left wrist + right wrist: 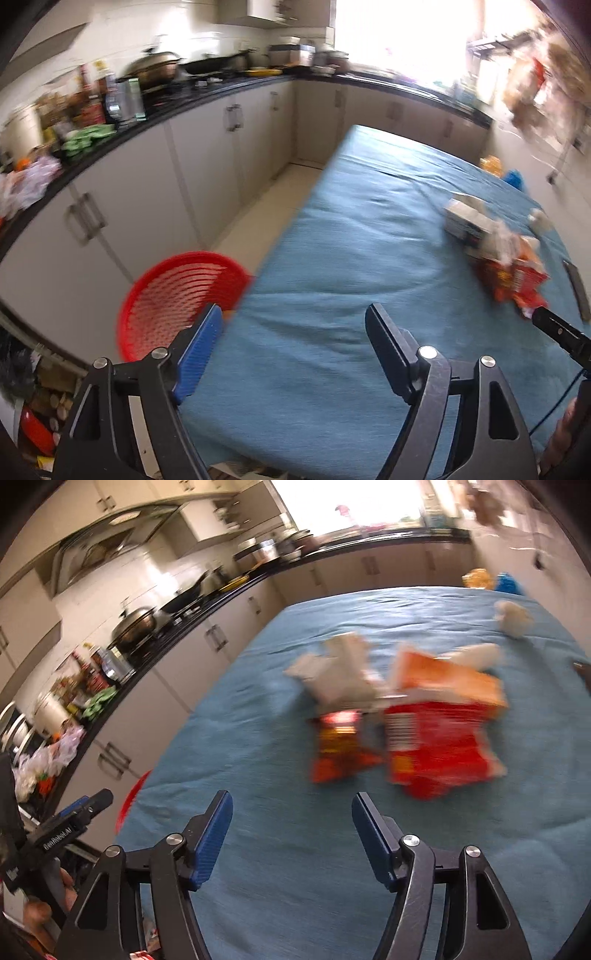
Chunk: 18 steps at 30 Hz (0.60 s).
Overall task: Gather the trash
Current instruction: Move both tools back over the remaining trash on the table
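A pile of trash lies on the blue-covered table (258, 849): a large red snack bag (439, 746), a small orange-red packet (340, 749), an orange bag (443, 675), crumpled white paper (340, 675) and a white wad (513, 618). In the left wrist view the pile (513, 273) and a white carton (467, 218) lie at the right. A red slatted basket (177, 295) stands on the floor by the table's left edge. My left gripper (293, 317) is open and empty above the table's near left edge. My right gripper (291, 808) is open and empty, short of the pile.
A kitchen counter (184, 107) with pots, bottles and bags runs along the left and back, white cabinets below. Orange and blue items (491, 579) sit beyond the table's far right corner. A dark flat object (578, 288) lies near the table's right edge. The left gripper shows at left (70, 823).
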Available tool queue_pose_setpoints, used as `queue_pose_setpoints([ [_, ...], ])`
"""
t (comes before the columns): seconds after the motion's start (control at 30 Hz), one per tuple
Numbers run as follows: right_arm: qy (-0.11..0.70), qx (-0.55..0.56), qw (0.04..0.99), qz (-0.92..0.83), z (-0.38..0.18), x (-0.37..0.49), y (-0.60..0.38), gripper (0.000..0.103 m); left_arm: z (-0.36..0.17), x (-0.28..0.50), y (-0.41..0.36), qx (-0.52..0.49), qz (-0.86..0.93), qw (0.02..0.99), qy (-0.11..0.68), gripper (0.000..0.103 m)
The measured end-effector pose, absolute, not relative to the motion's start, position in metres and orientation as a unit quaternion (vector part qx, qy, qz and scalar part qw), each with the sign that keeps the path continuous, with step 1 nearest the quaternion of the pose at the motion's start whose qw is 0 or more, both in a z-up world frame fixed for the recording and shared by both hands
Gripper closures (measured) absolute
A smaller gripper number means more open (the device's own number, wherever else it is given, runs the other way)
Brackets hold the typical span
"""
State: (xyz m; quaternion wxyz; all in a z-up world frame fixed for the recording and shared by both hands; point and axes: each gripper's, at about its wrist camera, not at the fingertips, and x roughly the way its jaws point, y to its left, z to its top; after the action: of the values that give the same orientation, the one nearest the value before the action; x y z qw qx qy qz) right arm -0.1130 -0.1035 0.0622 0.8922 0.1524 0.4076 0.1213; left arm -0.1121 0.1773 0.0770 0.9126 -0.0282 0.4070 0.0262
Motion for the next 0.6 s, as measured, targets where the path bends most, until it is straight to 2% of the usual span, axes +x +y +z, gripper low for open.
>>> queue_pose_setpoints([
  [0.23, 0.4, 0.175, 0.898, 0.046, 0.059, -0.129, -0.181, 0.027, 0.074, -0.069, 0.129, -0.055, -0.077, 0.893, 0.44, 0.024],
  [0.6, 0.402, 0.21, 0.891, 0.024, 0.049, -0.112, -0.224, 0.025, 0.046, 0.035, 0.063, -0.209, -0.173, 0.811, 0.518, 0.022],
])
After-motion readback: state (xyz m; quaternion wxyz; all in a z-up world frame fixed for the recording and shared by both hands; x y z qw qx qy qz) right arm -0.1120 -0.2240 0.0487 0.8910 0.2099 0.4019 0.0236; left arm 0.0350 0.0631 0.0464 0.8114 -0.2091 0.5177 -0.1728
